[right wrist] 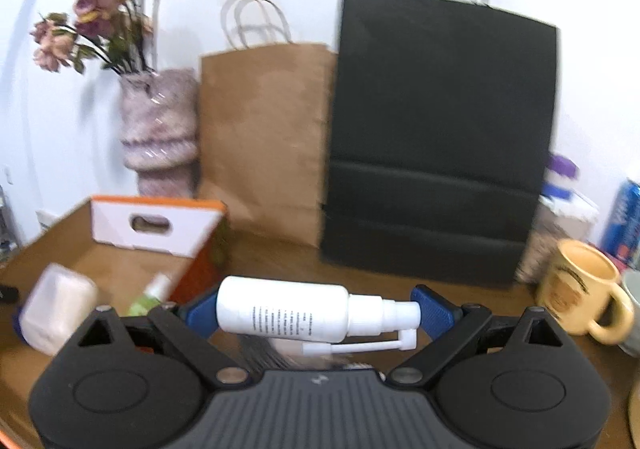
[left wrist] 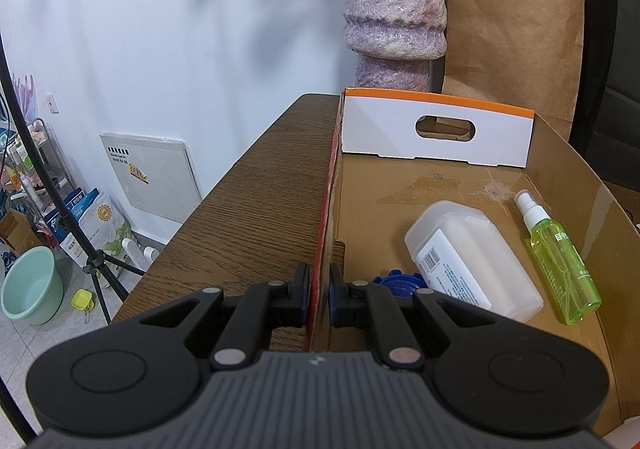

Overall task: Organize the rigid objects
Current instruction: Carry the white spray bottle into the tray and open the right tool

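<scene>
My left gripper [left wrist: 320, 295] is shut on the left wall of the cardboard box [left wrist: 325, 217], one pad outside and one inside. Inside the box lie a translucent white container [left wrist: 472, 257], a green spray bottle [left wrist: 560, 261] and a blue ridged lid [left wrist: 396, 283], partly hidden by my fingers. My right gripper [right wrist: 316, 311] is shut on a white spray bottle [right wrist: 288, 313], held sideways end to end above the wooden table, with its thin nozzle tube hanging below. The cardboard box [right wrist: 60, 233] is to the left of it, with the white container [right wrist: 56, 309] and green bottle [right wrist: 150, 299] inside.
A mottled purple vase [left wrist: 394, 9] with dried flowers, a brown paper bag [right wrist: 264, 137] and a black paper bag [right wrist: 440, 129] stand behind the box by the wall. A yellow mug [right wrist: 580, 289] and a blue can [right wrist: 626, 221] sit at the right. The brown table [left wrist: 248, 201] drops off on the left.
</scene>
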